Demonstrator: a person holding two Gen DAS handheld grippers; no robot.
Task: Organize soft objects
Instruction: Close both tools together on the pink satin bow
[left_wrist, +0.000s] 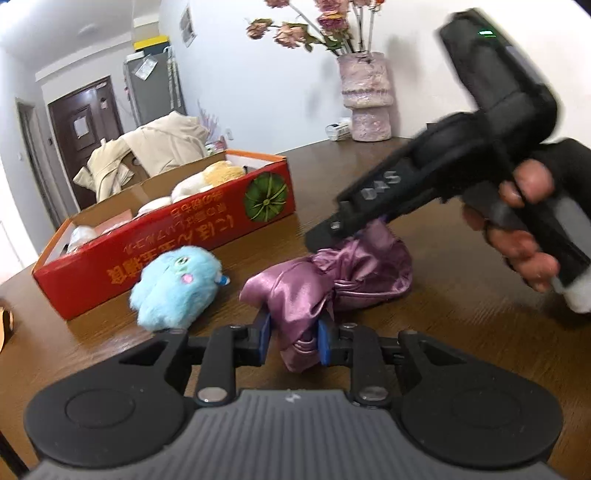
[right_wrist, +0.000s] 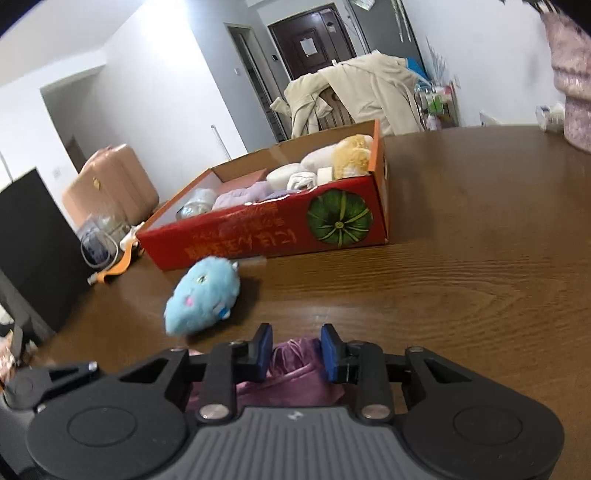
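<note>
On the desk (left_wrist: 443, 314), the left claw (left_wrist: 293, 332) pinches the purple satin cloth (left_wrist: 295, 291). Only the right view shows the right claw (right_wrist: 296, 349) narrowly parted over it, near the blue plush (right_wrist: 203, 295).

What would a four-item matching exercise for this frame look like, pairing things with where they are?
Things:
1. blue plush toy
2. purple satin cloth
3. yellow plush
4. pink vase

Places:
A. inside the red box
B. between the left gripper's fingers
C. at the table's far edge, holding flowers
D. on the table, just in front of the red box

Pairs: 1-D, 2-B, 3-A, 4-C
</note>
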